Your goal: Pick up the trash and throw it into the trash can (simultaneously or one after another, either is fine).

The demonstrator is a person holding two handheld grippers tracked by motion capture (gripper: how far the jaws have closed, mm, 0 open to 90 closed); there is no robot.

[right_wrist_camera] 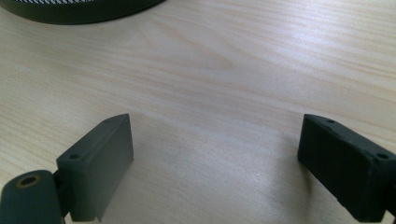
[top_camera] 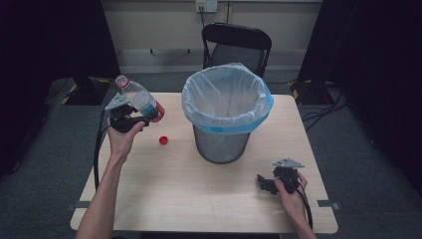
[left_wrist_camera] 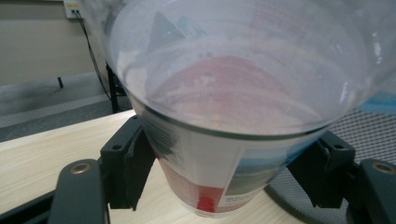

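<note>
- The left gripper (top_camera: 135, 112) is clamped on a clear plastic bottle (top_camera: 139, 99), held above the left part of the table (top_camera: 164, 199); in the left gripper view the two black jaws press against the bottle's (left_wrist_camera: 233, 116) sides.
- The bottle is tilted, its neck pointing up and away to the left and its base turned toward the bin (top_camera: 226, 117) (the neck carries a red ring, and no cap sits on it).
- A red and white label wraps the bottle; in the left gripper view there is small print and a pale panel on it, too blurred to read, and no brand name can be made out.
- A red cap (top_camera: 163, 140) lies on the table, below the bottle and left of the bin, apart from both.
- The bin is dark mesh, lined with a pale bag (top_camera: 249, 122) folded over its rim; it stands at the middle of the table's far half.
- The right gripper (top_camera: 266, 183) rests low at the table's near right, its jaws spread wide with only bare wood (right_wrist_camera: 210, 93) between them.
- A black chair (top_camera: 236, 45) stands beyond the table.
</note>
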